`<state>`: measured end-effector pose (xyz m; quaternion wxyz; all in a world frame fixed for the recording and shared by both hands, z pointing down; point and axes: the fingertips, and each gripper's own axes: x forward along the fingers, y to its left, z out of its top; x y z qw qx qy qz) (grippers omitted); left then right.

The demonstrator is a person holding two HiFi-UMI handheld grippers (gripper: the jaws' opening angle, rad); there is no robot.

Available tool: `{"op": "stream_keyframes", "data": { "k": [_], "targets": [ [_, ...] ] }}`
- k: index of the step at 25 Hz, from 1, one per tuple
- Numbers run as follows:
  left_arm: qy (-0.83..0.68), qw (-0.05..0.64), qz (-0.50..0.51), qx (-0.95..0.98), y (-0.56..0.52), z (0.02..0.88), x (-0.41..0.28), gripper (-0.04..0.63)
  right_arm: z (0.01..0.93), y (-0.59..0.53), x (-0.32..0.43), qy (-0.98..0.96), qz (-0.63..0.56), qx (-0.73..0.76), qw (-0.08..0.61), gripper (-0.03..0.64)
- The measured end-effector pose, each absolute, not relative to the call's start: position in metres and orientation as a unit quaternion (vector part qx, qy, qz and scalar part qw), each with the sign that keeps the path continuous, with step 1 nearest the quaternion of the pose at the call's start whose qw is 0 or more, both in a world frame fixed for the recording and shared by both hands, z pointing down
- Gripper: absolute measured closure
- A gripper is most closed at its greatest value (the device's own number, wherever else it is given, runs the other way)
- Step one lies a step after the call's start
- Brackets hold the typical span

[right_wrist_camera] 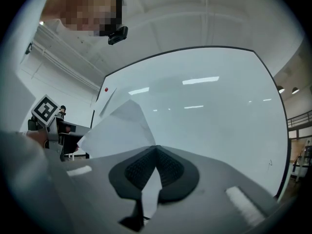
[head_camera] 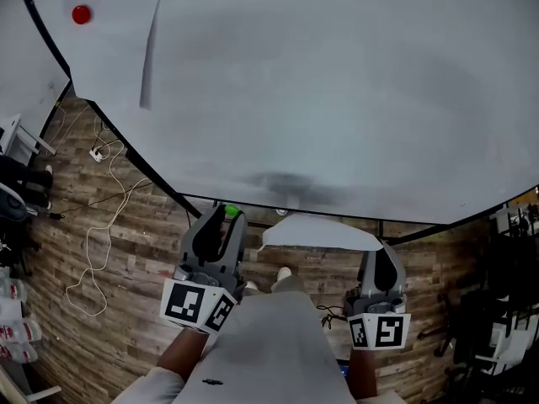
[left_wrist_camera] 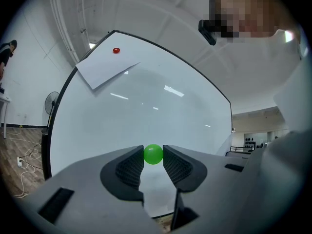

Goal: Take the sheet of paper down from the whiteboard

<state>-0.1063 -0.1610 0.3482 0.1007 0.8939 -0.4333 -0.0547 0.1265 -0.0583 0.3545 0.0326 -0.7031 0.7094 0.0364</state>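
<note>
Pinching one edge of the sheet of paper (right_wrist_camera: 117, 130), our right claw (right_wrist_camera: 156, 152) has its ribbed pads pressed together on the white sheet, which fans up and to the left from the pads. In the head view this sheet hangs off the whiteboard (head_camera: 337, 99), just under its lower black frame, stretching from the right claw toward our left claw (left_wrist_camera: 153, 156). The left claw is closed on a small green ball magnet (head_camera: 230, 212), held right at the tips of its pads in front of the board. High in the board's left corner a second sheet (left_wrist_camera: 105, 69) lies on the surface with a red magnet (left_wrist_camera: 116, 50) at its top edge; we cannot tell if that magnet pins it. A white cable (head_camera: 93, 251) trails over the wood-pattern floor (head_camera: 143, 310) below.
</note>
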Motion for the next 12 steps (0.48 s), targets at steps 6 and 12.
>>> {"op": "stream_keyframes", "data": {
  "k": [6, 12],
  "targets": [
    [-0.434, 0.106, -0.057, 0.893, -0.164, 0.353, -0.112, 0.469, 0.353, -0.063, 0.119, 0.710, 0.041, -0.702, 0.035, 0.607],
    [-0.436, 0.107, -0.059, 0.892, -0.164, 0.350, -0.115, 0.469, 0.347, -0.069, 0.116, 0.712, 0.043, -0.700, 0.041, 0.606]
  ]
}}
